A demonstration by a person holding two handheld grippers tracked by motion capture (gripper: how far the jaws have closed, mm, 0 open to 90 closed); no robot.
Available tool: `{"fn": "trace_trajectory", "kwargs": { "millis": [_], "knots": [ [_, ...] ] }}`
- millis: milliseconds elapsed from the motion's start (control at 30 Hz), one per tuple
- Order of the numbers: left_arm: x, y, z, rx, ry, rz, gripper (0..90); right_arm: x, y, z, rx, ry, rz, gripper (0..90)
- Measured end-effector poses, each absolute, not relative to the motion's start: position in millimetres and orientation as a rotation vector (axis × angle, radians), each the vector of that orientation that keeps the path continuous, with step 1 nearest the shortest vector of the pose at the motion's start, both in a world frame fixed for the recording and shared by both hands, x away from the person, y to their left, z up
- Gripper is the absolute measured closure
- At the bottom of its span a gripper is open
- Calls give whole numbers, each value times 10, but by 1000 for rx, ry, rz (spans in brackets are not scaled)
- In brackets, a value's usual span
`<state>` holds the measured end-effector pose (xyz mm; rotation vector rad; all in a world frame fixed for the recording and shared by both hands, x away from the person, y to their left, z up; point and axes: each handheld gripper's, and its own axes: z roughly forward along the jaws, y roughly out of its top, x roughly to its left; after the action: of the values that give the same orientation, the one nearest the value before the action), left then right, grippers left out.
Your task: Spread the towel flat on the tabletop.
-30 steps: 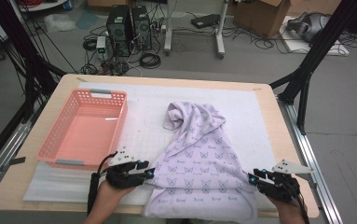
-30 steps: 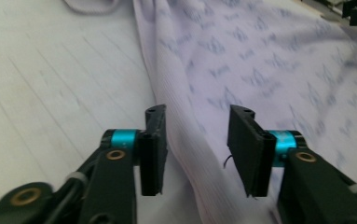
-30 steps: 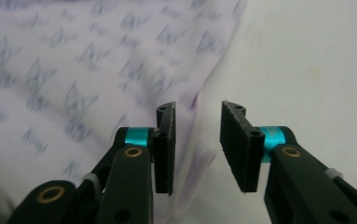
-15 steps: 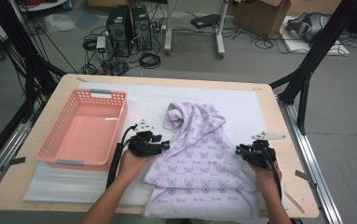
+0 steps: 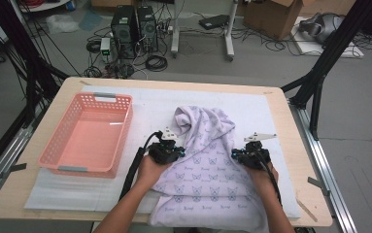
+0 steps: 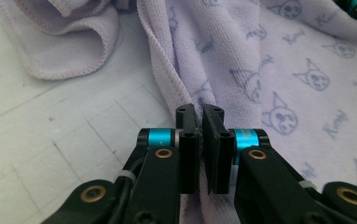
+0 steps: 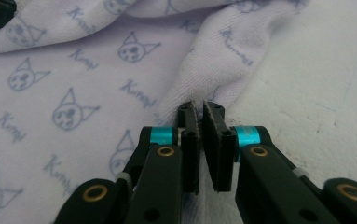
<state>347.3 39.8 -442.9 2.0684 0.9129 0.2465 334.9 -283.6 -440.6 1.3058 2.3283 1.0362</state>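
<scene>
White foam matting [image 5: 140, 109] covers a wooden table [image 5: 295, 145] in a cluttered workshop. On it, the left gripper [image 6: 200, 114] has just closed its jaws, and they now pinch the hemmed left edge of a lilac towel [image 5: 208, 160] printed with small cat faces; the towel spreads away to the right of those fingertips. The right gripper [image 7: 199, 112] has likewise just closed, its jaws clamped on the towel's folded right edge, with bare matting just beyond. Between both grippers lies the towel's flat middle; ahead of them its far end is bunched. Well to the left of the left gripper sits a pink plastic basket [image 5: 62, 167].
</scene>
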Motion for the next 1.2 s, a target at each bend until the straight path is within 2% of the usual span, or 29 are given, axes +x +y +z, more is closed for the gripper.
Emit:
{"fn": "trace_trajectory", "kwargs": {
  "millis": [467, 733, 900, 1000, 1133, 1200],
  "knots": [
    [2999, 874, -4361, 1941, 900, 196, 864, 2922, -3193, -4301, 1280, 2294, 1083, 878],
    [2611, 1066, -4407, 1949, 861, 167, 870, 2584, -3203, -4245, 1198, 2354, 1095, 878],
    [2560, 1180, -4414, 1932, 879, 151, 857, 2447, -3207, -4222, 1162, 2382, 1122, 863],
    [2660, 1134, -4363, 1917, 885, 155, 730, 2495, -3212, -4165, 1182, 2324, 1174, 744],
    [2876, 1017, -4324, 1898, 929, 137, 517, 2658, -3210, -4094, 1213, 2254, 1193, 715],
    [2994, 961, -4307, 1905, 942, 150, 497, 2767, -3203, -4073, 1233, 2227, 1188, 707]
  ]
}}
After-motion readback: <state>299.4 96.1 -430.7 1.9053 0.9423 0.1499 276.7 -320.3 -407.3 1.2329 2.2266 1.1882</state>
